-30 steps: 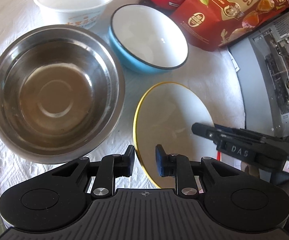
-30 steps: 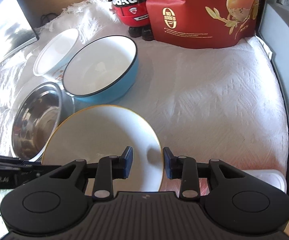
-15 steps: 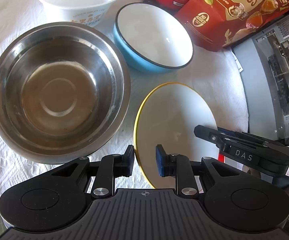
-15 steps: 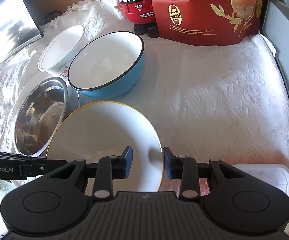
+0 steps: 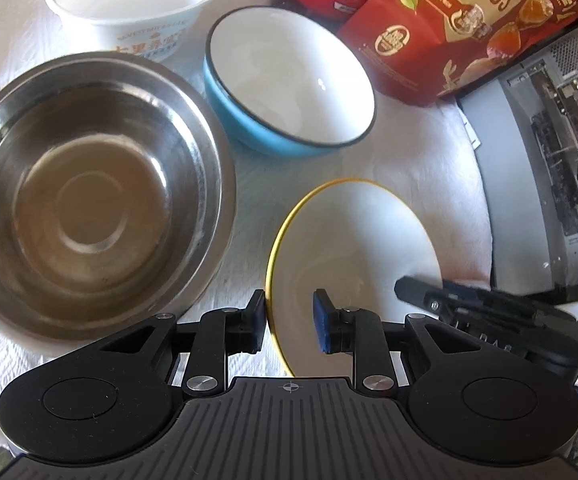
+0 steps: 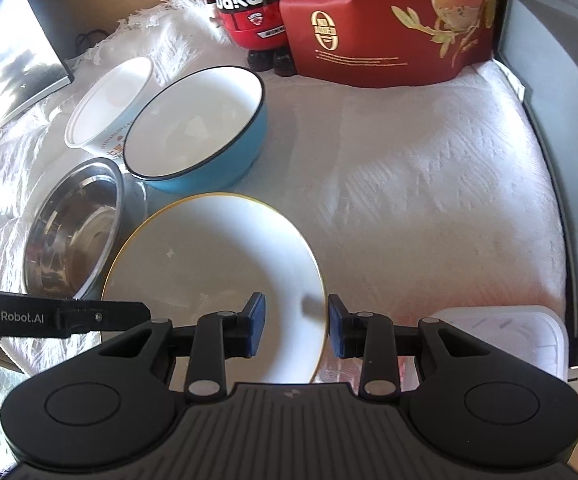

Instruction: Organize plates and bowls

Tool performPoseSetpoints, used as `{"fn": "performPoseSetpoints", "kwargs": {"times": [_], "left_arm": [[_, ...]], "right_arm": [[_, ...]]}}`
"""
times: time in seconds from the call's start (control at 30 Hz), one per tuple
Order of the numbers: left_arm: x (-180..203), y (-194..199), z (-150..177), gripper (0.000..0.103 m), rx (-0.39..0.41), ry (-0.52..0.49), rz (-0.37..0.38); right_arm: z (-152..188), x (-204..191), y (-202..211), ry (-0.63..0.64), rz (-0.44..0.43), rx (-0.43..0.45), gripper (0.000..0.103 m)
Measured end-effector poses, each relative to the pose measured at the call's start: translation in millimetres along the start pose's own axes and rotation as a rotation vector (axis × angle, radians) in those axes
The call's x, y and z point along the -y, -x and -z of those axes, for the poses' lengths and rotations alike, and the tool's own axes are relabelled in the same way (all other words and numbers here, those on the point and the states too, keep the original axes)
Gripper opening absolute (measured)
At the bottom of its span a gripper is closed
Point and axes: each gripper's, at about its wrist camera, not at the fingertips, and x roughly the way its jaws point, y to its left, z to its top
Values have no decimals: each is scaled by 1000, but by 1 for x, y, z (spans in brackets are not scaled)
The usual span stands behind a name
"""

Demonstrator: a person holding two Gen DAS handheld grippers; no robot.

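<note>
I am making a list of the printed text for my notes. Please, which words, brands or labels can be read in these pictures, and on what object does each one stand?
"GenRobot.AI": on the left gripper.
"EGGS", cut off above: on the red snack bag.
"NO ADDED": round seal on the same bag; the small lines under it are unreadable.
"udka", partly cut: on the red figurine.
Orange characters on the white paper bowl: too blurred.
Letters on the right gripper: too blurred.

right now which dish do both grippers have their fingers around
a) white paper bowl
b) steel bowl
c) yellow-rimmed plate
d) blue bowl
c: the left gripper and the right gripper each straddle an edge of the yellow-rimmed plate, jaws open on both.
</note>
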Motion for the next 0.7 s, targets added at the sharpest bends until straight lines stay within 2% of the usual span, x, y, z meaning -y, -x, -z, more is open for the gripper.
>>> {"fn": "performPoseSetpoints", "kwargs": {"times": [0.2, 0.3, 0.43, 0.7], "left_arm": [[-2, 8, -3, 27, -2, 10, 35], [-6, 19, -4, 26, 23, -4, 25], [-17, 34, -11, 25, 56, 19, 53], [-33, 52, -31, 25, 115, 36, 104]], "right_arm": [[0, 2, -2, -1, 25, 4, 34], [-2, 0, 3, 13, 19, 26, 34], [-8, -4, 9, 43, 26, 52, 34], [-18, 1, 25, -24, 30, 108, 34]]}}
